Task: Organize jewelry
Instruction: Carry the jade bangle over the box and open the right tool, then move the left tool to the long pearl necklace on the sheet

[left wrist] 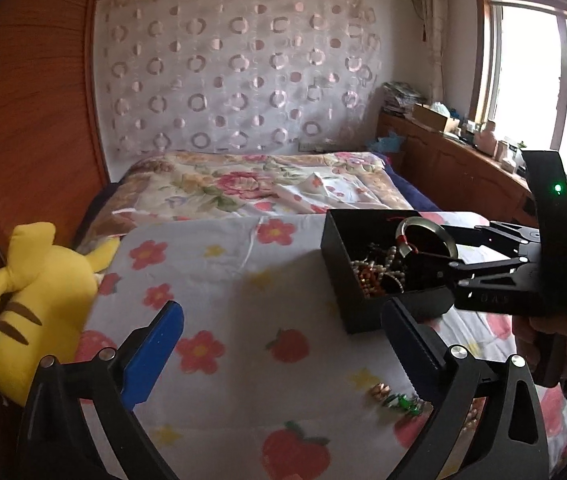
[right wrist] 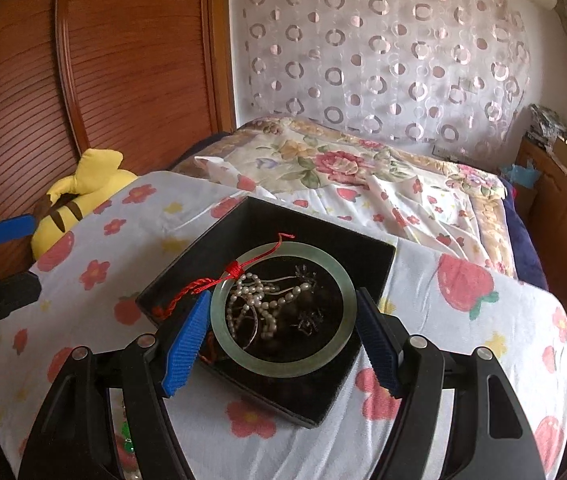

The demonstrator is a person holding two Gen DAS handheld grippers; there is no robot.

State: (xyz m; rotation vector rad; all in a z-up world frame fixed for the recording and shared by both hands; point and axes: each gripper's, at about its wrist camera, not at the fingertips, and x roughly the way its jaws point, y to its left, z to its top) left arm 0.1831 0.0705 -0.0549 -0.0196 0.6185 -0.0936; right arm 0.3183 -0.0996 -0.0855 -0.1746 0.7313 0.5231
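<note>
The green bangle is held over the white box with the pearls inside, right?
Not quite: the box is black, not white. The right wrist view shows the right gripper holding the green bangle over it, with pearls inside.

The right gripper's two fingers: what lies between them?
In the right wrist view, a green bangle sits between the fingers, over the black box.

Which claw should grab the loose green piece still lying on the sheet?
Left. The left claw hangs open just above the green piece on the sheet, while the right claw is busy with the jade bangle over the black box.
</note>
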